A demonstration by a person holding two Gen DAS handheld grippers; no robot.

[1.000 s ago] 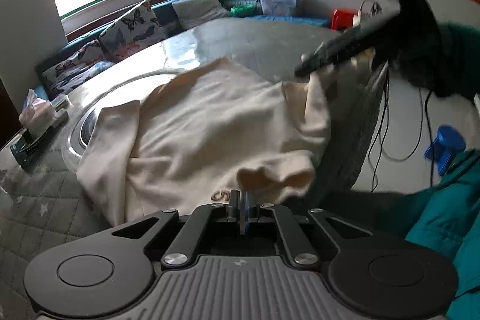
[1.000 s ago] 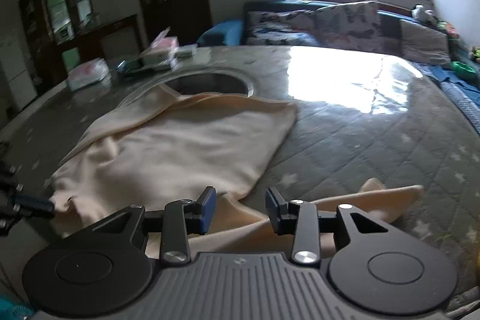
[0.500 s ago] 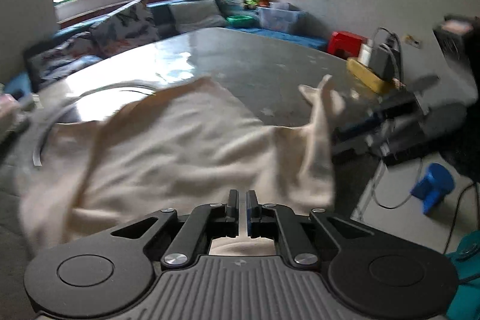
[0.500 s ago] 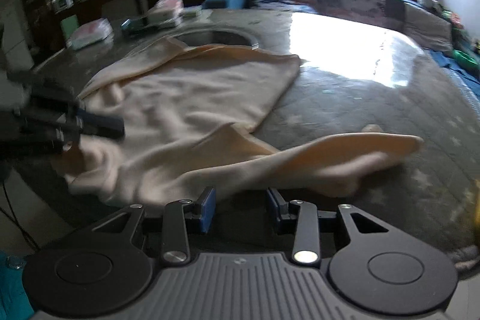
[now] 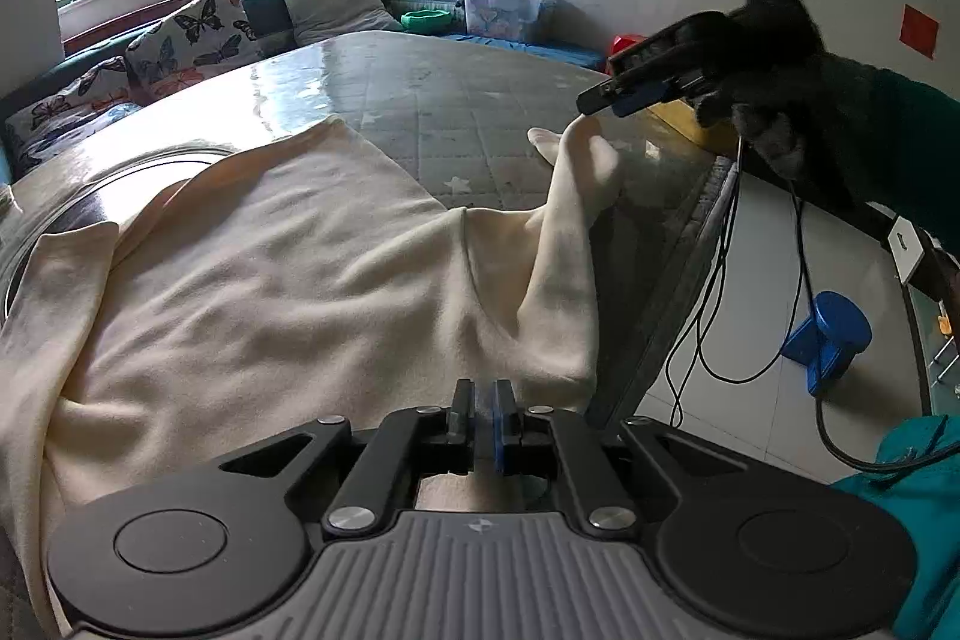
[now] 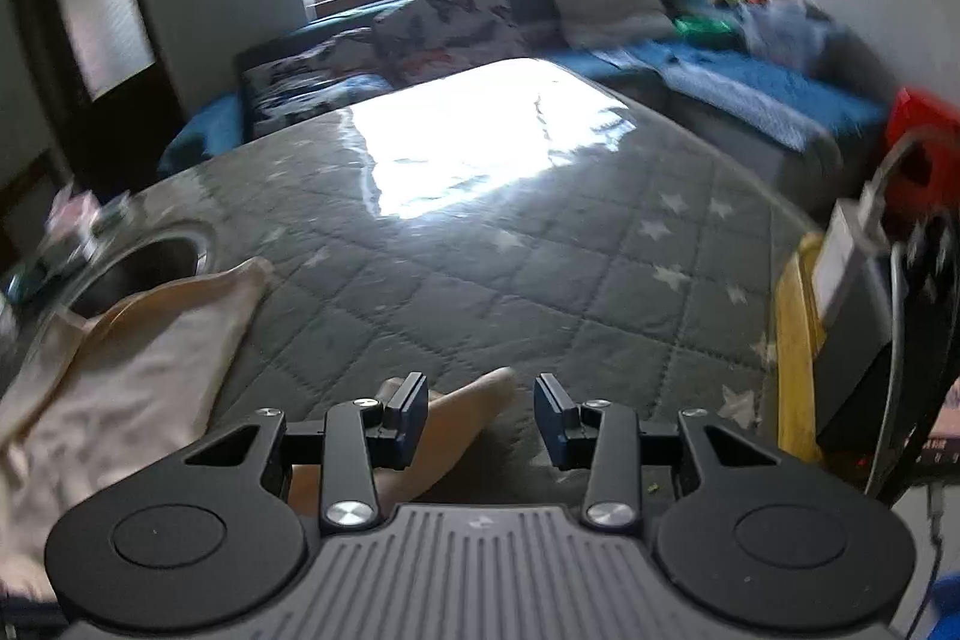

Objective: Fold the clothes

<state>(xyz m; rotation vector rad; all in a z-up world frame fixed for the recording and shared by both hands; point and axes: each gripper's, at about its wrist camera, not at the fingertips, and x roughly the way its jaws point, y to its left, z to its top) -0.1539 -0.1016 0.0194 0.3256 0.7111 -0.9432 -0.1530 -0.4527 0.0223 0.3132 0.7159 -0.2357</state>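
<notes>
Quilted star-pattern mattress (image 6: 540,280) in cluttered bedroom serves as folding surface. Cream garment (image 5: 270,292) spread flat on near corner, one sleeve (image 5: 576,178) lying along mattress edge. Left hand-held gripper (image 5: 480,415) nearly closed; whether it pinches hem, cannot tell. Right hand-held gripper (image 6: 480,415) wide apart, holding nothing, sleeve tip between fingers. Step: sleeve fold-in, probably. Next: close on cuff, carry across body.

Black tongs (image 5: 482,415) – blue pads, teal sleeve (image 5: 924,142)
</notes>
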